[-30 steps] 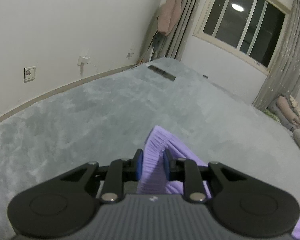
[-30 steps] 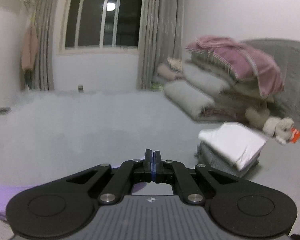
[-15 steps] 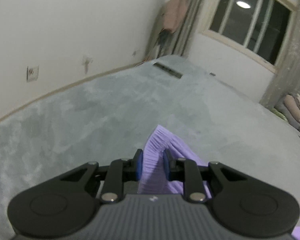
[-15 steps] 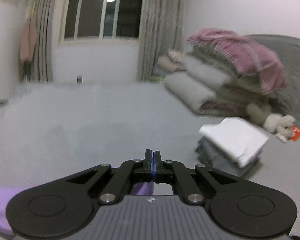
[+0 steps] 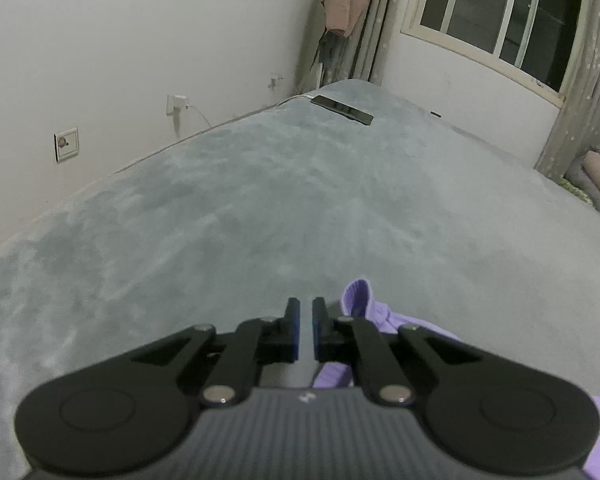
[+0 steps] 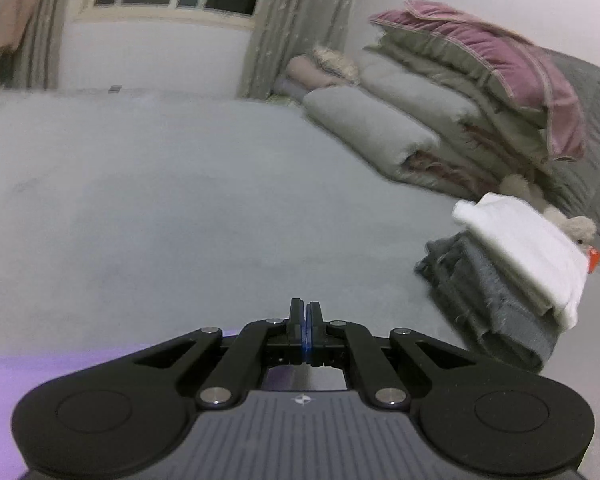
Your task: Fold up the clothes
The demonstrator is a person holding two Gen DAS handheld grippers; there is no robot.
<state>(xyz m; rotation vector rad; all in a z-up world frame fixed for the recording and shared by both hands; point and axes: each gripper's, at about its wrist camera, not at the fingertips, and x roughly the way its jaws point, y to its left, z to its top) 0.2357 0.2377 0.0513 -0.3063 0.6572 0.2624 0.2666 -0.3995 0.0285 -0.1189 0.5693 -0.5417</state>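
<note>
No legible text, label or number anywhere.

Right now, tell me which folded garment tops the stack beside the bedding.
The white garment; it lies atop the grey folded garments, which rest on the bed.

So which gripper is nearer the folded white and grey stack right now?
Right. The right gripper, shut and empty, points over the bed with the stack just ahead to its right. The left gripper faces the wall side beside the purple garment; no stack in its view.
</note>
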